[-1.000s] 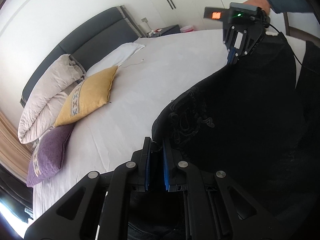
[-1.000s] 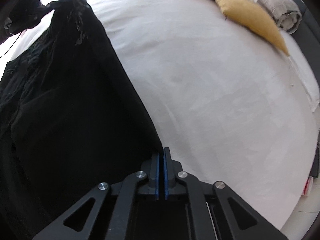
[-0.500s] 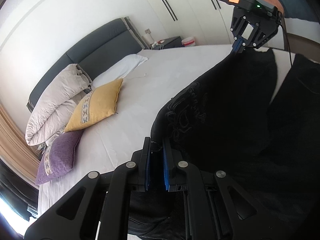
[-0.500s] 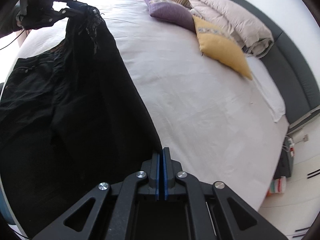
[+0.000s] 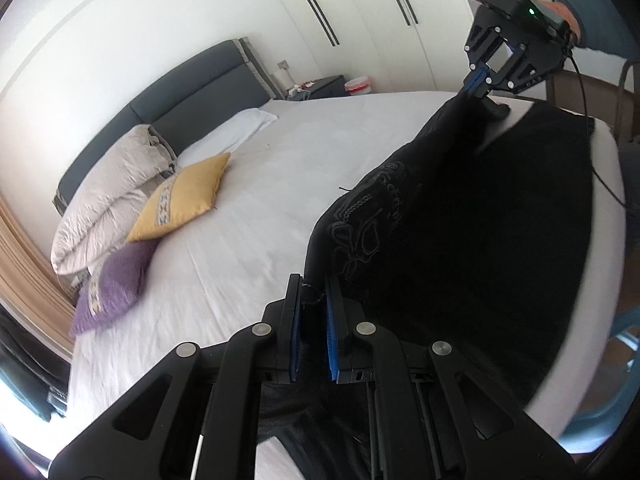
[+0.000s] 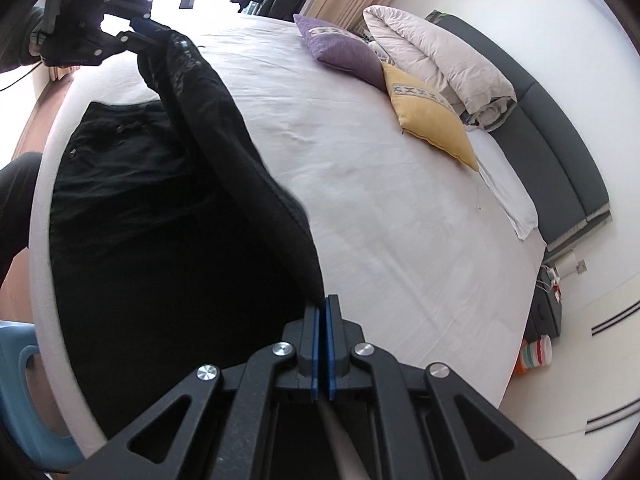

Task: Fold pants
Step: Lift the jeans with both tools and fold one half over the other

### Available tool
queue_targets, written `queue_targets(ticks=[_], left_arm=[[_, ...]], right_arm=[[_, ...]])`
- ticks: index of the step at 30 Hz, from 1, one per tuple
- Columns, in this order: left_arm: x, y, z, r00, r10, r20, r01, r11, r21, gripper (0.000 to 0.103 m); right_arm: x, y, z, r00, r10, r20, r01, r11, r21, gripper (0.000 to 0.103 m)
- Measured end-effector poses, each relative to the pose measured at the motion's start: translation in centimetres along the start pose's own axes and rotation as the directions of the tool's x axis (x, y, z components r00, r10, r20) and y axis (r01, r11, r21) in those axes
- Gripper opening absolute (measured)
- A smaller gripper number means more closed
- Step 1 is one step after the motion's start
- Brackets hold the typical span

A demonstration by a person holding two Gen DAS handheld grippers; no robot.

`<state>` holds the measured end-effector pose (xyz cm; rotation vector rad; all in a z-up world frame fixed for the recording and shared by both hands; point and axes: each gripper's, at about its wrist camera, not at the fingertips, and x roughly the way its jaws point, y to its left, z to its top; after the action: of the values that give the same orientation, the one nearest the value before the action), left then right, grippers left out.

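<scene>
Both my left tool [image 5: 314, 312] and right tool [image 6: 322, 330], each pinching an edge of the black embroidered fabric pants [image 5: 460, 216], have risen off the white-sheeted bed [image 5: 280, 184], so the fold-over is underway.

A wide bed with a white sheet [image 5: 280, 216] and dark grey padded headboard [image 5: 192, 92] carries everything; black pants [image 6: 132, 208] lie spread near its edge; a yellow cushion [image 5: 182, 204], purple cushion [image 5: 116, 284], rolled pale duvet [image 5: 108, 196] and white pillow [image 5: 232, 132] sit by the headboard.
</scene>
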<state>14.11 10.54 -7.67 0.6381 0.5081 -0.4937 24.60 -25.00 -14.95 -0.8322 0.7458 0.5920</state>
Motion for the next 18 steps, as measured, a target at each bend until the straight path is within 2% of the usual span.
queue_targets(ticks=[4,10,18], left_arm=[[-2.0,-2.9,-3.2,0.999,-0.026,-0.032,0.024,0.999,-0.046,0.009],[-3.0,-7.5,-8.3,0.996,-0.025,-0.089,0.020,0.998,-0.057,0.009],[-3.2,-11.7,-12.0,0.993,-0.039,-0.115,0.034,0.999,-0.042,0.009]], right_arm=[[-1.1,4.1,-1.2,1.000,-0.028,-0.008,0.028,1.000,0.000,0.003],[-0.7,8.9,-2.1,0.998,-0.040,-0.054,0.038,0.998,-0.040,0.003],[-0.8,13.3,-3.5,0.994,-0.057,-0.094,0.053,0.998,-0.042,0.003]])
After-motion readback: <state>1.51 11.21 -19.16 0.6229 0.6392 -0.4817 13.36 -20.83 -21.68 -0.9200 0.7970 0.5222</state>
